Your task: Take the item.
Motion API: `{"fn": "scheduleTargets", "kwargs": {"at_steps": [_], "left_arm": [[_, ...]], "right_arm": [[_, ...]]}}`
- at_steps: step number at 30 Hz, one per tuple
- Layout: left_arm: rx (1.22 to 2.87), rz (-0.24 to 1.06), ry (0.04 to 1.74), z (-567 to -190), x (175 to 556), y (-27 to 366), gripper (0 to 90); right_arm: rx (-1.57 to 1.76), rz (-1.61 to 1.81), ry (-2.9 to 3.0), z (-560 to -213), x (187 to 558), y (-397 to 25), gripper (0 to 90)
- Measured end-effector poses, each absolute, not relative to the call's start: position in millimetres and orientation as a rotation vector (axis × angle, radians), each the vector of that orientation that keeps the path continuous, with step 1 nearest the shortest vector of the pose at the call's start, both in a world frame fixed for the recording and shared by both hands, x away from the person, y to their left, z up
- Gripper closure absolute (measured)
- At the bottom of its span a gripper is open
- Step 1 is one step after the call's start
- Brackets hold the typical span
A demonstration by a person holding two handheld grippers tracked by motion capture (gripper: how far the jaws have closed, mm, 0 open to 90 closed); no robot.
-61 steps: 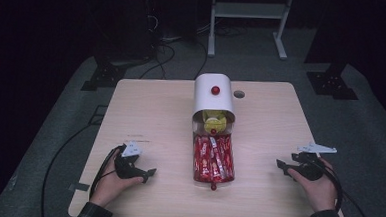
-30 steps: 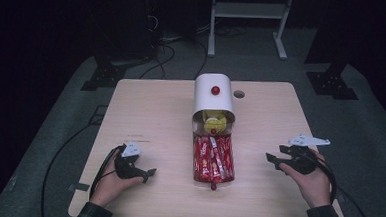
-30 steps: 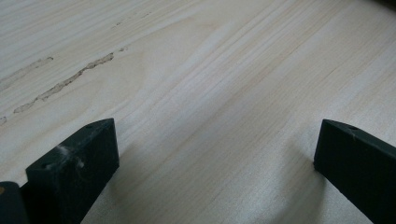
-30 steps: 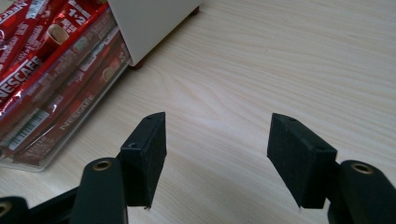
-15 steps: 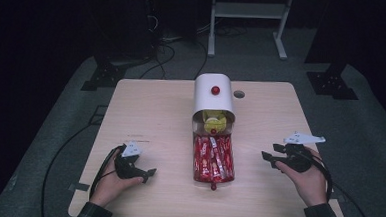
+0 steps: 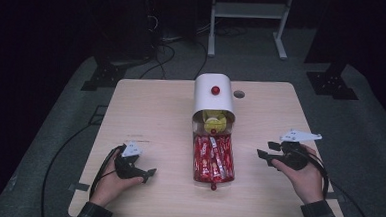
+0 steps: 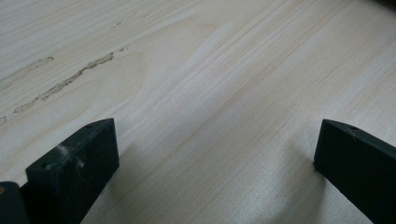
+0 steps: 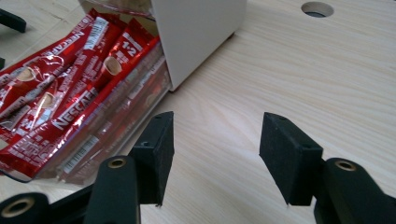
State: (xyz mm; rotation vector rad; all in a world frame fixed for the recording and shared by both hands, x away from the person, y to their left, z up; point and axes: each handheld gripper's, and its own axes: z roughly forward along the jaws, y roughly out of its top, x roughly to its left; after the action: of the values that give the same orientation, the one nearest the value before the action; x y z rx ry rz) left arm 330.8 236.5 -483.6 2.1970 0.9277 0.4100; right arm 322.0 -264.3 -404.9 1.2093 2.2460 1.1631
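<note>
I see a pale wood table (image 6: pixel 151 111), rounded corners, standing on grey floor (image 6: pixel 54 131). Round hole (image 6: pixel 239 94) near the far edge, right of centre. White arched container (image 6: pixel 213 99) sits on the table at the middle of the far half, just beside the hole. A clear drawer (image 6: pixel 213 159) full of red sachets (image 6: pixel 212 157) extends from it toward the near edge, resting on the wood. Left gripper view: bare grain, with pale scuff streaks (image 7: pixel 70 79). Near corners carry my two hands.
</note>
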Motion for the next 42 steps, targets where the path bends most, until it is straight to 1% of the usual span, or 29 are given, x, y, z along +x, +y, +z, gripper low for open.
{"fn": "scheduleTargets", "kwargs": {"at_steps": [30, 42], "left_arm": [[2.197, 0.41, 0.927, -483.6, 330.8, 236.6, 0.0], [2.197, 0.41, 0.927, -483.6, 330.8, 236.5, 0.0]], "right_arm": [[1.106, 1.233, 2.343, -392.8, 334.8, -216.7, 52.5], [1.077, 1.244, 2.394, -394.9, 338.5, -198.2, 56.5]]}}
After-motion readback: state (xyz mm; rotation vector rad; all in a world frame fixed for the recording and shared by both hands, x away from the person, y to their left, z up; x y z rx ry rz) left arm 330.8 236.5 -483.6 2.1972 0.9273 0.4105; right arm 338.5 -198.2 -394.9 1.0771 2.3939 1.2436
